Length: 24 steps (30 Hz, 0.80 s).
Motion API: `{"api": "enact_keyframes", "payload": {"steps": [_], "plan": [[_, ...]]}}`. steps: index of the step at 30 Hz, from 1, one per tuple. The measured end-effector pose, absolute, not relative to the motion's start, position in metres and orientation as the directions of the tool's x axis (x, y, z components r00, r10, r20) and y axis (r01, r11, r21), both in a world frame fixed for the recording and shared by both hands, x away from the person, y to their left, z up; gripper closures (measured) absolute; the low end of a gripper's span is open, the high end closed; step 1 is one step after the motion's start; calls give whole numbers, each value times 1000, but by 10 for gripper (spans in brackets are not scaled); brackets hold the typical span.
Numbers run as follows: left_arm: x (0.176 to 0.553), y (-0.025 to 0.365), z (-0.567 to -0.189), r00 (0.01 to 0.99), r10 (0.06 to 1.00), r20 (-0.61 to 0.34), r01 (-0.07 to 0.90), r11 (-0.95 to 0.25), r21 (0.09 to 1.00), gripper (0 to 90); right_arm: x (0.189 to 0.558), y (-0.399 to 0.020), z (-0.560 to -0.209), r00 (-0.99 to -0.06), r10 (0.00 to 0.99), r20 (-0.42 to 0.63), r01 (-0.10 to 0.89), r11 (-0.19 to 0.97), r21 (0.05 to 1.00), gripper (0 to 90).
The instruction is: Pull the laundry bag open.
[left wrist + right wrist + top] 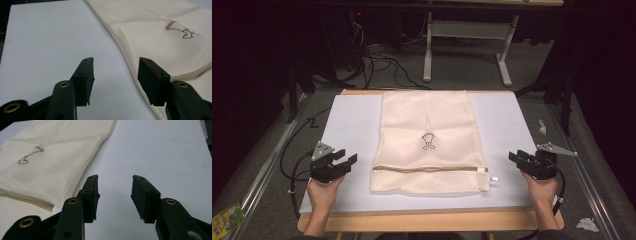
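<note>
A cream mesh laundry bag (428,142) lies flat in the middle of the white table mat (347,125), with a small dark emblem (427,142) and a zip line (429,169) near its front end. My left gripper (346,157) hovers open just off the bag's left edge; the bag (160,37) shows past its right jaw. On the right side, my right gripper (516,156) stands open over bare mat, a short way from the bag's front right corner. The bag (50,162) lies to the left of its jaws. Nothing sits between either pair of jaws.
The mat rests on a wooden table whose edge (432,220) runs along the front. Cables (382,62) and a white desk frame (467,45) stand on the floor beyond. A green packet (227,217) lies on the floor at the left, and crumpled paper (587,224) at the right.
</note>
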<state>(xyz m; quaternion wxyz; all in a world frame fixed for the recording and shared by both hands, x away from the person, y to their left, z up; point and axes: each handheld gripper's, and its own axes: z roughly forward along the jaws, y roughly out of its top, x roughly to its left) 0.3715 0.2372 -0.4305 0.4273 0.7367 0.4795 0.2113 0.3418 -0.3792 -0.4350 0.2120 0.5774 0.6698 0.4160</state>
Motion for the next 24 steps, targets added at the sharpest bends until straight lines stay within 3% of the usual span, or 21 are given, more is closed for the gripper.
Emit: {"api": "enact_keyframes", "payload": {"steps": [12,24], "plan": [[380,235,-444,438,890,-129,556,-155,817,470,348,-375,-447,-235,955,180,622,5,783,576],[392,226,-457,431,897,-97,571,-189,799,464,357,-364,-457,-245,961,130,616,51,786,570]]}}
